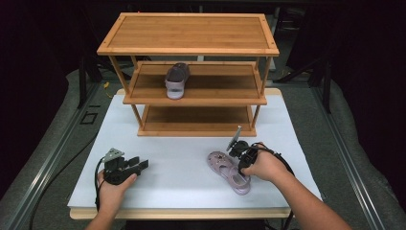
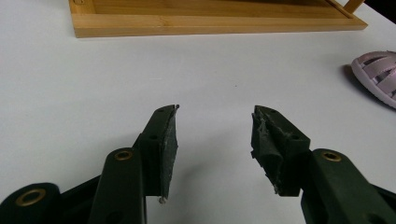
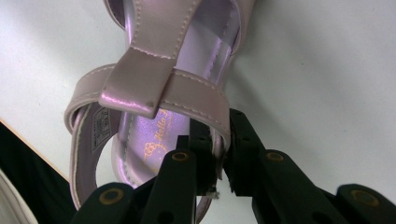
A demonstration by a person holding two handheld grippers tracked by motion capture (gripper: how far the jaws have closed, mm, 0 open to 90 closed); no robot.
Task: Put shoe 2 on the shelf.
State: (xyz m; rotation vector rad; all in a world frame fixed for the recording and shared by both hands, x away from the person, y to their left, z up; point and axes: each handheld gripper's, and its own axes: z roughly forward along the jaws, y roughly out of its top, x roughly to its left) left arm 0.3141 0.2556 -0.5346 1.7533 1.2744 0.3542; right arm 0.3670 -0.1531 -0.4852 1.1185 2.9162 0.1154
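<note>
Lilac strappy leather sandal (image 3: 154, 88) pinched at its heel strap by right gripper (image 3: 222, 154), angled down | left gripper (image 2: 212, 140) held level, left of sandal, jaws wide, nothing between

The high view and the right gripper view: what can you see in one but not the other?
High view alone: the wooden shelf rack, a second sandal on its middle shelf, and the left gripper, jaws apart. Right gripper view alone: gold writing on the insole and stitching on the heel strap. Both: the pink sandal on the white table, with the right gripper pinching its strap.
</note>
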